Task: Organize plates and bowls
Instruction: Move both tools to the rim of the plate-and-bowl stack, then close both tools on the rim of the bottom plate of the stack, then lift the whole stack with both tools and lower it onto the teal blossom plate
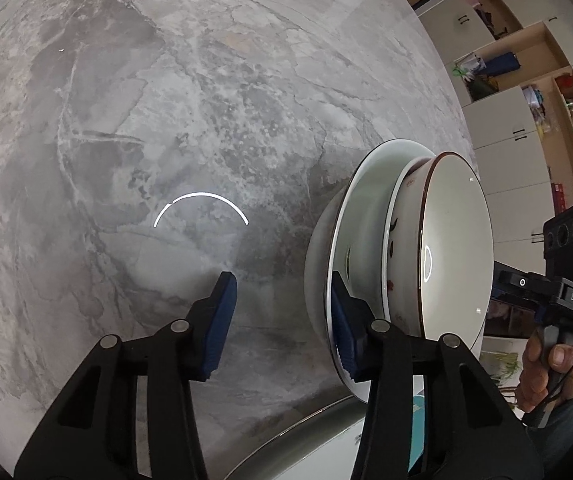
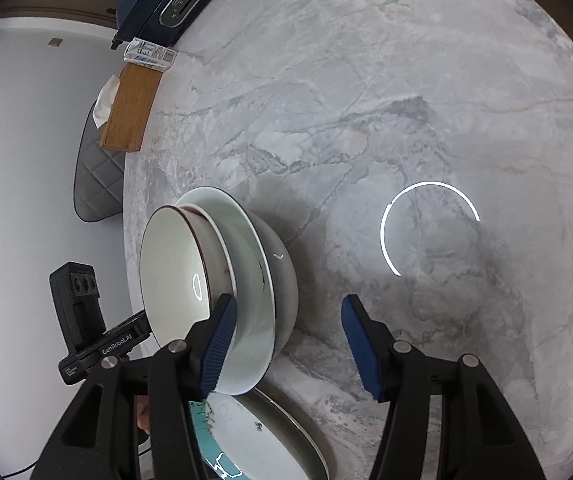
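Note:
A stack of nested bowls stands on the marble table: a brown-rimmed white bowl (image 1: 456, 240) (image 2: 174, 264) on top, inside a patterned bowl (image 1: 400, 240), inside a pale wide bowl (image 1: 362, 200) (image 2: 250, 280). My left gripper (image 1: 282, 316) is open, its right pad inside the wide bowl's rim, its left pad outside over the table. My right gripper (image 2: 286, 344) is open, its left pad against the wide bowl's rim, its right pad out over the table. A plate with a teal pattern (image 2: 246, 440) (image 1: 414, 432) lies below the stack.
The grey marble table (image 1: 166, 120) (image 2: 406, 80) fills both views. A wooden tissue box (image 2: 132, 108), a packet and a dark blue appliance (image 2: 174, 0) stand near the table's edge. Cabinets and open shelves (image 1: 526, 80) lie beyond the table.

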`<state>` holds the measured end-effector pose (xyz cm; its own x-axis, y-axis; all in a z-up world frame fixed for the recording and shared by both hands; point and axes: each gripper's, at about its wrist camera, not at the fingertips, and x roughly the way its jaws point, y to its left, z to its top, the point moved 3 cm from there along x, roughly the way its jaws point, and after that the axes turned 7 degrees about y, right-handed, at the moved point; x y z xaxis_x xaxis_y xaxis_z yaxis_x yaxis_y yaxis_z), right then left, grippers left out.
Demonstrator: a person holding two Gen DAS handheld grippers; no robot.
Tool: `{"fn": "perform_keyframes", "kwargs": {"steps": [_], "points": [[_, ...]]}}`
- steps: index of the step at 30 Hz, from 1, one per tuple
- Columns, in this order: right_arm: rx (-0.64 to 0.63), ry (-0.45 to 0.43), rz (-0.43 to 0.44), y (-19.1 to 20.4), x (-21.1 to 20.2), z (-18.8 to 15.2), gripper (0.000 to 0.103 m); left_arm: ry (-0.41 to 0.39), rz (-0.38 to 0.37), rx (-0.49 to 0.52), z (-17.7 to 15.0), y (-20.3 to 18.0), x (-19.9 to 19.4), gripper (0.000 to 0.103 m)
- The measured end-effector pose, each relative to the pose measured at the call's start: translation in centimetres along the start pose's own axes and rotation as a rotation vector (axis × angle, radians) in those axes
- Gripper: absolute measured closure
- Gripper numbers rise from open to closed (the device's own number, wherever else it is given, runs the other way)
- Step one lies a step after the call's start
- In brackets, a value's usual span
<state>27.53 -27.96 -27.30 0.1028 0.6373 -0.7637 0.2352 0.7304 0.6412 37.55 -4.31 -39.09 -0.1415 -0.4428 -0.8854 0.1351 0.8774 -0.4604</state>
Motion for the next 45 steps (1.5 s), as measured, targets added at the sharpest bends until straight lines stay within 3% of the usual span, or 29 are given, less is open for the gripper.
{"fn": "perform_keyframes", "kwargs": {"steps": [5, 9, 15, 19, 22, 23, 25, 26, 27, 30, 39, 45], "points": [[-0.004, -0.039, 0.068, -0.9, 0.2, -0.3, 0.042, 0.006, -0.027, 0.004, 0.1, 0.5, 0.1, 0.058], [0.013, -0.027, 0.043, -1.7, 0.2, -0.7, 0.045, -0.001, -0.027, 0.017, -0.6, 1.1, -0.4, 0.058], [-0.030, -0.011, -0.018, -0.8, 1.6, -0.1, 0.046, 0.003, 0.031, 0.059, -0.3, 0.2, -0.2, 0.057], [-0.036, 0.008, -0.044, -0.7, 3.0, 0.6, 0.057, 0.002, 0.055, 0.067, -0.2, -0.4, -0.2, 0.057], [-0.051, 0.021, -0.022, -0.3, 3.7, 0.6, 0.075, 0.014, 0.070, 0.070, 0.0, -0.5, -0.1, 0.057], [-0.056, 0.026, -0.008, 0.0, 3.8, 0.6, 0.084, 0.024, 0.058, 0.066, -0.1, -0.6, 0.0, 0.063], [-0.075, 0.031, -0.021, 0.6, 3.9, 0.6, 0.084, 0.047, 0.016, 0.061, 0.3, -1.5, 0.6, 0.078], [-0.076, 0.034, -0.030, 0.7, 3.9, 0.6, 0.085, 0.052, 0.012, 0.076, 0.3, -2.2, 0.7, 0.089], [-0.068, 0.037, -0.030, 0.8, 4.0, 0.6, 0.085, 0.050, 0.038, 0.101, 0.3, -2.8, 0.7, 0.092], [-0.074, 0.034, -0.049, 1.1, 4.1, 0.5, 0.085, 0.040, 0.109, 0.138, 0.3, -4.0, 0.8, 0.093], [-0.074, 0.037, -0.069, 2.0, 4.4, 0.0, 0.085, 0.026, 0.116, 0.121, -0.1, -4.3, 0.1, 0.094], [-0.095, 0.014, -0.082, 3.4, 3.3, -0.8, 0.086, -0.004, 0.113, 0.140, -1.8, -4.3, -2.5, 0.094]]}}
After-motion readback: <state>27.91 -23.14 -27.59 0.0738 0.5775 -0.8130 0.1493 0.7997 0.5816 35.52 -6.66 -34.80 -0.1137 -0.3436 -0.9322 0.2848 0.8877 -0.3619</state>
